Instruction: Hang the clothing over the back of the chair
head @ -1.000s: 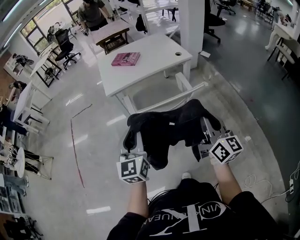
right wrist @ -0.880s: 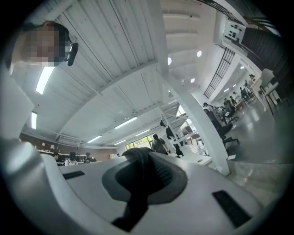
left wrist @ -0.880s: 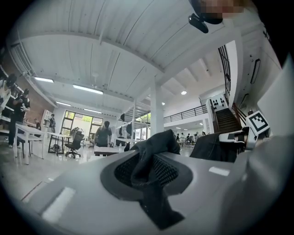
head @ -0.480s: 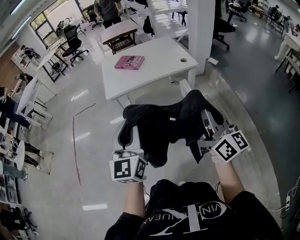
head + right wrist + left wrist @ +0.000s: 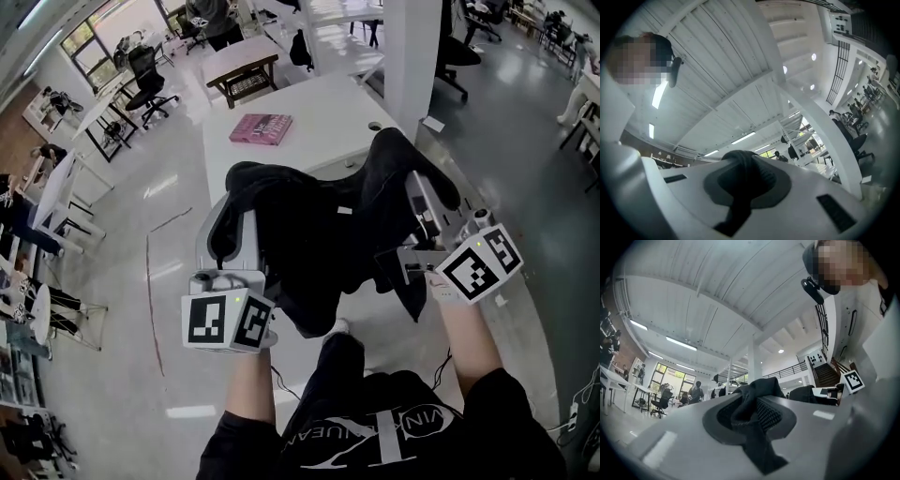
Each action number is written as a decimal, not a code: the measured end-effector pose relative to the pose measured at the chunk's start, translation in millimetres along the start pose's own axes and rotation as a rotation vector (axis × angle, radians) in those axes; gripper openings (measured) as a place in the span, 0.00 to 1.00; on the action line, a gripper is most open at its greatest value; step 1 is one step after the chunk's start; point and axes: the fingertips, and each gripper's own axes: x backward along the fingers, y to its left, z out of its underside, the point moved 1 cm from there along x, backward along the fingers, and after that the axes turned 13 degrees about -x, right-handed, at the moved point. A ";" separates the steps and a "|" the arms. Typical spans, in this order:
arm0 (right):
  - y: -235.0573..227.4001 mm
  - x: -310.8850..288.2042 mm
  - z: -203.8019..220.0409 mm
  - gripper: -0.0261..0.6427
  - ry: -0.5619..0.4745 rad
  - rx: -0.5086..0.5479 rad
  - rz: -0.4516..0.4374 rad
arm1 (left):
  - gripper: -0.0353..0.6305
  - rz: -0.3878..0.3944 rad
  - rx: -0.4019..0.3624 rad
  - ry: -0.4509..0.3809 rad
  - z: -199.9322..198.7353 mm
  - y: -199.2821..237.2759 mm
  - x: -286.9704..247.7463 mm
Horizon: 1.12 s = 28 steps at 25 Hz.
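A black piece of clothing [image 5: 328, 244] hangs stretched between my two grippers, high in front of me in the head view. My left gripper [image 5: 239, 192] is shut on its left end, and dark fabric [image 5: 754, 404] is bunched between the pads in the left gripper view. My right gripper [image 5: 412, 173] is shut on the right end, where a fold of the cloth [image 5: 743, 161] is pinched between the pads. Both grippers point slightly upward, toward the ceiling. The clothing hides whatever stands directly behind it, and I cannot make out the chair.
A white table [image 5: 309, 141] with a pink book [image 5: 261, 128] stands just beyond the clothing. A white pillar [image 5: 412, 47] rises at its far right. Farther back are a wooden table [image 5: 239, 70], black office chairs [image 5: 145, 80] and a person [image 5: 211, 14].
Both grippers have risen and moved forward with the clothing still held. The clothing now covers the table's near edge and the white frame seen below it earlier.
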 end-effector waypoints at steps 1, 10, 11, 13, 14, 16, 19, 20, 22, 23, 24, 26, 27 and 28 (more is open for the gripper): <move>-7.2 -11.7 -1.8 0.07 0.000 0.010 0.004 | 0.16 -0.004 0.003 -0.006 2.2 6.3 -11.3; -75.4 -97.1 28.5 0.08 0.062 0.017 0.092 | 0.16 0.015 0.006 0.043 56.2 48.9 -91.6; -84.0 -106.0 34.4 0.08 0.071 0.013 0.102 | 0.16 0.018 0.008 0.053 64.7 54.0 -99.8; -100.1 -121.4 45.6 0.08 0.084 0.003 0.123 | 0.16 0.023 0.017 0.075 81.9 63.3 -114.9; -107.6 -127.8 51.6 0.08 0.095 0.002 0.133 | 0.16 0.027 0.022 0.085 90.6 67.5 -122.0; -121.8 -138.9 63.8 0.08 0.118 0.001 0.155 | 0.16 0.033 0.033 0.108 107.7 75.1 -134.6; -143.7 -152.5 78.3 0.08 0.139 -0.010 0.201 | 0.16 0.036 0.047 0.145 132.5 84.1 -150.2; -151.0 -156.2 83.1 0.08 0.149 -0.012 0.214 | 0.16 0.035 0.052 0.159 141.0 86.7 -154.9; -165.3 -162.8 93.4 0.08 0.177 -0.015 0.236 | 0.16 0.035 0.054 0.188 158.3 90.5 -163.5; -172.2 -165.4 99.3 0.08 0.194 -0.014 0.247 | 0.16 0.036 0.051 0.203 166.8 91.6 -167.1; -178.7 -167.7 105.7 0.08 0.213 -0.009 0.257 | 0.16 0.038 0.047 0.218 175.1 92.5 -170.2; -189.6 -172.2 119.0 0.08 0.259 0.015 0.275 | 0.16 0.044 0.035 0.250 190.4 93.9 -175.4; -194.2 -174.3 125.3 0.08 0.283 0.030 0.284 | 0.16 0.049 0.027 0.267 197.6 94.2 -177.6; -198.6 -176.1 131.3 0.08 0.307 0.044 0.294 | 0.16 0.055 0.017 0.285 204.8 94.4 -179.4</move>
